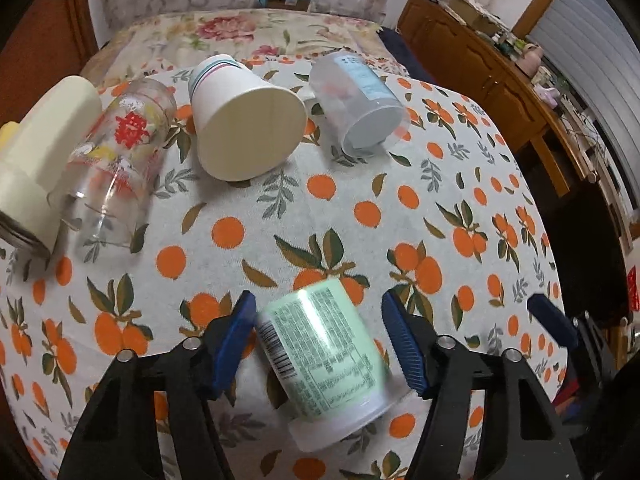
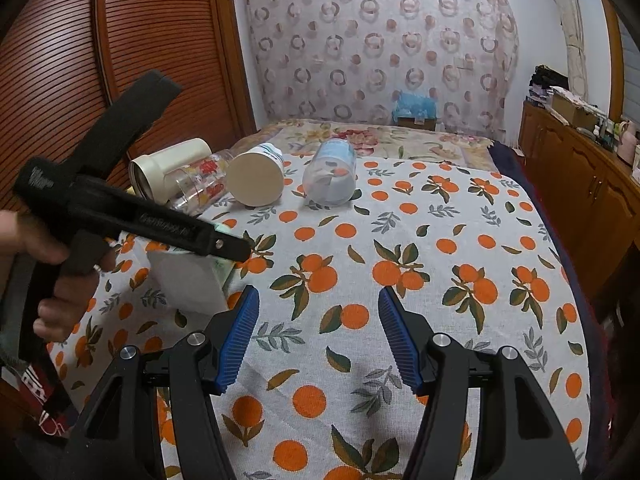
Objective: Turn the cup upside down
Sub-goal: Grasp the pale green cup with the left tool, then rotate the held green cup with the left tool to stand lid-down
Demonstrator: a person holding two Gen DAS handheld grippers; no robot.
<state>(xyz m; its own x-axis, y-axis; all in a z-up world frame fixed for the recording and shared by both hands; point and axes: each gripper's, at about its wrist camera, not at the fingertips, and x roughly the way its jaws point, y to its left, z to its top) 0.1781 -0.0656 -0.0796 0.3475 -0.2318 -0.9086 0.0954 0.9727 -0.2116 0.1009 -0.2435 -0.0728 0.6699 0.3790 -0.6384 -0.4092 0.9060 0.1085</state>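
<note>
A: Left gripper [image 1: 318, 334]: blue ribbed pads spread wide, nothing clamped. The green-labelled cup [image 1: 324, 364] sits between them, mouth down on the orange-print tablecloth [image 1: 400, 208], white rim at the cloth, barcode side toward the left pad. Slightly blurred. Left pad close to the cup wall; contact cannot be told. Right pad clearly apart from it.

B: Right gripper [image 2: 318, 340]: fingers likewise apart, nothing between them, only cloth below. Off to its left, the same cup [image 2: 192, 280] shows pale and blurred beneath the black frame of the left gripper [image 2: 132, 224], with the person's hand [image 2: 60, 276] on the handle.

A: Farther back, a row of four lying on their sides. From left: cream flask [image 1: 44, 152], printed drinking glass [image 1: 120, 160] just beside it, paper cup [image 1: 244, 120] with its mouth facing the camera, clear measuring cup [image 1: 360, 104].

B: Same row in the right wrist view: flask [image 2: 168, 168], glass [image 2: 202, 188], paper cup [image 2: 258, 178], measuring cup [image 2: 330, 176]. Flask and glass overlap; the measuring cup lies a little apart.

A: Beyond the cloth, a floral bedspread [image 1: 240, 32]; wooden cabinet [image 1: 480, 64] at right.
</note>
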